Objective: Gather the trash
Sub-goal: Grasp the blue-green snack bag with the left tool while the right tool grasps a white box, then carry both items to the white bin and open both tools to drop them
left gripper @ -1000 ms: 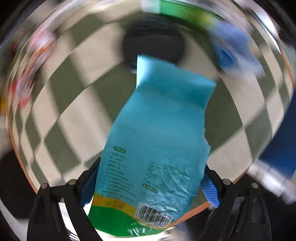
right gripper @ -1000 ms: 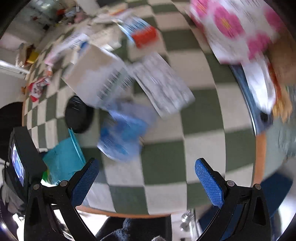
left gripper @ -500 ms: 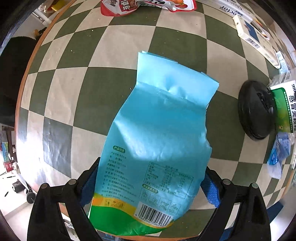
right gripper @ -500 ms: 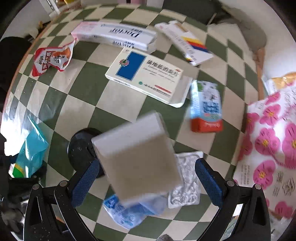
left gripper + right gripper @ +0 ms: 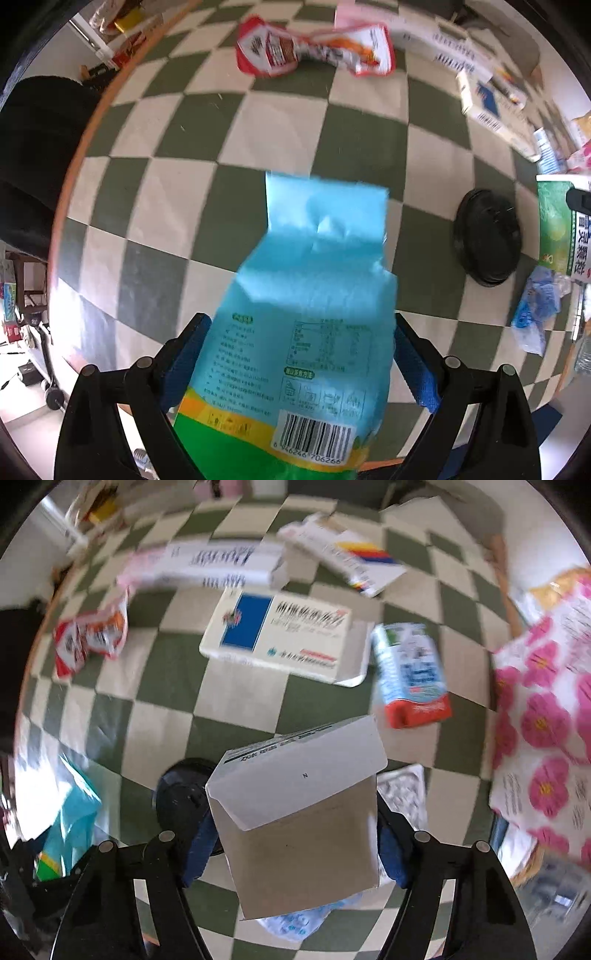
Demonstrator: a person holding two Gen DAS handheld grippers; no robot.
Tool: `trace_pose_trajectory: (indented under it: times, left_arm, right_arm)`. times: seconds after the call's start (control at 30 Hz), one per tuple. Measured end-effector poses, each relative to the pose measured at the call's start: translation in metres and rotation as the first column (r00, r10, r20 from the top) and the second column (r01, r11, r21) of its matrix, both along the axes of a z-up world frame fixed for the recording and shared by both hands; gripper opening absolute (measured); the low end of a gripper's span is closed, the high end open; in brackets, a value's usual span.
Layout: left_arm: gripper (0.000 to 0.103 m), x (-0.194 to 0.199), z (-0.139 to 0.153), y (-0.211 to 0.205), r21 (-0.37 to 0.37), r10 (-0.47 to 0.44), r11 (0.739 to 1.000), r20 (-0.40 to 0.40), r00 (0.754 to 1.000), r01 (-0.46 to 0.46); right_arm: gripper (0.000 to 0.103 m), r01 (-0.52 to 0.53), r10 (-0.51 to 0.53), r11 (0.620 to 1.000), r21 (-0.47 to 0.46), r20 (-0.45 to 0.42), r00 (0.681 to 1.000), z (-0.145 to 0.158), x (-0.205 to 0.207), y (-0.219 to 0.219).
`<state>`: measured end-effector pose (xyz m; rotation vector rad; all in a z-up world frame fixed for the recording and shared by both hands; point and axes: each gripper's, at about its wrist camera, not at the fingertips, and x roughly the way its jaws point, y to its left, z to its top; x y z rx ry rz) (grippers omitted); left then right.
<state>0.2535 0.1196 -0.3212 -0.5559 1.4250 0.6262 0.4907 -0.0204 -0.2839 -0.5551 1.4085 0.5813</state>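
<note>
Grippers both loaded. Left gripper (image 5: pixel 299 365) pinches a glossy, creased blue snack pouch (image 5: pixel 314 295) between blue pads, barcode end nearest the camera, held above the table's (image 5: pixel 229 140) near edge. Right gripper (image 5: pixel 295 842) clamps a flat cardboard box (image 5: pixel 299 812), matt grey-brown inside, flap folded open, held over the table. Table wears a green-and-cream checked cloth; orange rim visible at its left edge. Lying on it: round black lid (image 5: pixel 487 236), crumpled red foil wrapper (image 5: pixel 314 48), white-and-blue medicine carton (image 5: pixel 280 635), long white carton (image 5: pixel 207 565), red-based small carton (image 5: pixel 410 672), silver blister sheet (image 5: pixel 402 790). Pink-flowered bag (image 5: pixel 543 731) at the right edge
</note>
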Motion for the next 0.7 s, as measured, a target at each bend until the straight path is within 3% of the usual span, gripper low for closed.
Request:
trace_pose_trajectory:
  times: [0.23, 0.43, 0.57, 0.7]
  left_arm:
    - [0.094, -0.034, 0.050, -0.006, 0.015, -0.043, 0.999, 0.139, 0.989, 0.042]
    - [0.094, -0.108, 0.072, -0.004, -0.005, -0.125, 0.992, 0.242, 0.962, 0.130]
    - [0.094, -0.161, 0.067, -0.016, -0.051, -0.168, 0.981, 0.254, 0.953, 0.187]
    - [0.094, -0.221, 0.048, -0.030, -0.146, -0.160, 0.970, 0.223, 0.962, 0.195]
  right_arm:
    - [0.076, 0.143, -0.153, 0.981, 0.134, 0.065, 0.986, 0.063, -0.063, -0.029]
    - [0.076, 0.249, -0.270, 0.940, 0.233, 0.064, 0.961, 0.095, -0.160, -0.070]
    - [0.076, 0.346, -0.369, 0.892, 0.291, 0.026, 0.929, 0.098, -0.246, -0.102]
    - [0.076, 0.450, -0.450, 0.839, 0.305, -0.075, 0.890, 0.074, -0.326, -0.136]
